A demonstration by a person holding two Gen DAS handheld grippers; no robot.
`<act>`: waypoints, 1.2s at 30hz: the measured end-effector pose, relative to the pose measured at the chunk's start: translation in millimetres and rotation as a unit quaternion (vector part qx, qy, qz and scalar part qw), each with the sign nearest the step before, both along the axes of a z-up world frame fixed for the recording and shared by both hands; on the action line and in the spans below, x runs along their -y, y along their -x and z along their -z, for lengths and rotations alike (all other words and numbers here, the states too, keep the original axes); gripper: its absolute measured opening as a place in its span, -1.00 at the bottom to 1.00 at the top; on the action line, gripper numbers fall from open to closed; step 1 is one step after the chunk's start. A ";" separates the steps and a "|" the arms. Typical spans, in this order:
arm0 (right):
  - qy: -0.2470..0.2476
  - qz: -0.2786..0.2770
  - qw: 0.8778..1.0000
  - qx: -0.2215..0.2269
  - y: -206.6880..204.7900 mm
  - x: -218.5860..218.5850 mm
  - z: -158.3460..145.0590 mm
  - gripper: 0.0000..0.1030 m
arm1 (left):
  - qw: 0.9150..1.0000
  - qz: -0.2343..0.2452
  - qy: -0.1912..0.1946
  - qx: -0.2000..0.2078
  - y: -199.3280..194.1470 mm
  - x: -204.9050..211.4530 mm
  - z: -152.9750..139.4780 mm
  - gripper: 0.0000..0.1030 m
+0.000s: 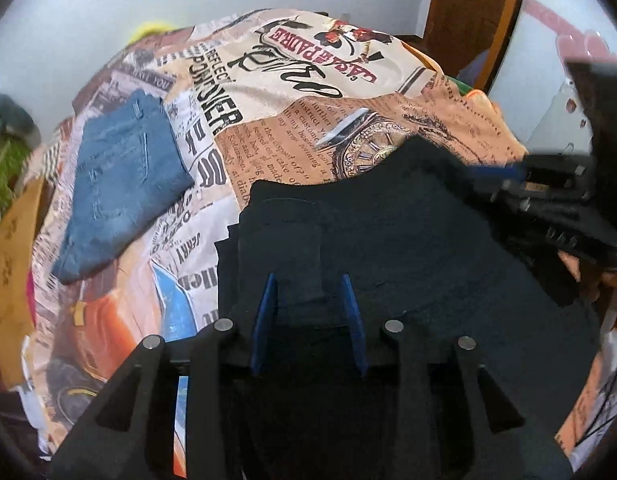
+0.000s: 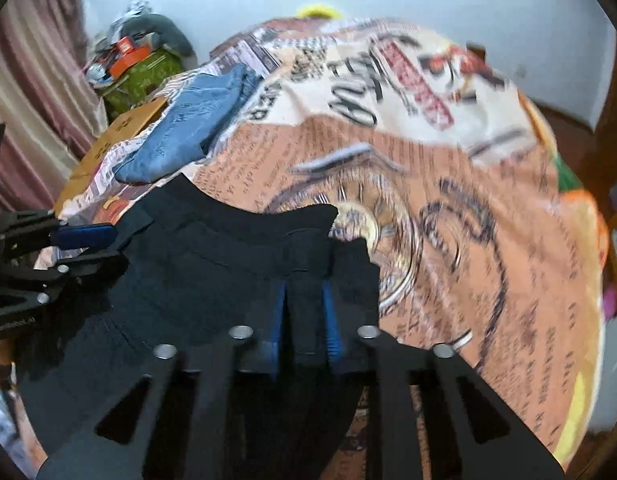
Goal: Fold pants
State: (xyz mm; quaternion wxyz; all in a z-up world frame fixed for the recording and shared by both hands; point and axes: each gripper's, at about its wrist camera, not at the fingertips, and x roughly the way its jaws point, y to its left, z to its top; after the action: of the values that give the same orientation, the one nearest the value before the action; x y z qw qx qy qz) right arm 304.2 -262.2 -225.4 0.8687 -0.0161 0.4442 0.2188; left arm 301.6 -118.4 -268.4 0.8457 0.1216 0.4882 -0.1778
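Two hand-held grippers, each with blue finger pads, hold up one edge of a pair of black pants (image 1: pixel 388 232) over a bed.

In the left wrist view, the left gripper (image 1: pixel 308 280) points forward from 6 o'clock. Its two blue fingers (image 1: pixel 266 312) stand a moderate gap apart, with a fold of the black cloth gathered between them; the cloth appears pinched there. The right gripper (image 1: pixel 508 174) enters from 3 o'clock, lying on its side, its blue tip at the far edge of the same garment.

In the right wrist view, the right gripper (image 2: pixel 304 292) also points forward from 6 o'clock. Its fingers (image 2: pixel 332 320) sit close together, with a strip of black cloth clamped between them. The left gripper (image 2: pixel 88 240) shows at 9 o'clock, its blue pad against the cloth's corner.

The pants fill the lower centre of both views, draped across the bedspread (image 1: pixel 268 80), which is printed with newspaper text, a pocket watch and cars in orange, cream and black. A folded pair of blue jeans (image 1: pixel 124 176) lies flat on the bedspread at 10 o'clock, well apart from the black pants.

Beyond the bed is a pale blue wall (image 1: pixel 60 32), with a brown wooden door frame (image 1: pixel 476 12) at 1 o'clock. In the right wrist view, a pink curtain (image 2: pixel 32 92) hangs at 9 o'clock beside a green box (image 2: pixel 144 76) piled with clutter. This view is motion-blurred.
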 end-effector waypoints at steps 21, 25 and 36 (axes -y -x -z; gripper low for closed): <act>0.052 0.037 0.998 0.007 16.6 9.4 -25.4 -0.11 | 0.996 -0.063 0.057 0.009 1.5 -37.9 -24.5 0.12; 0.037 0.037 0.999 0.014 31.9 15.4 -40.4 0.18 | 0.992 -0.094 0.085 0.028 2.5 -63.2 -41.1 0.53; -0.018 0.041 0.998 -0.050 65.8 22.5 -9.6 0.39 | 0.991 -0.087 0.088 -0.058 21.3 -79.3 -2.5 0.56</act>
State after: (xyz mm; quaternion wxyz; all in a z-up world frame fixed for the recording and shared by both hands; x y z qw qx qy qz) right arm 238.4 -284.7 -215.9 0.8537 0.0290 0.4834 0.1916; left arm 280.3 -39.1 -265.9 0.8358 -0.0067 0.5272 -0.1530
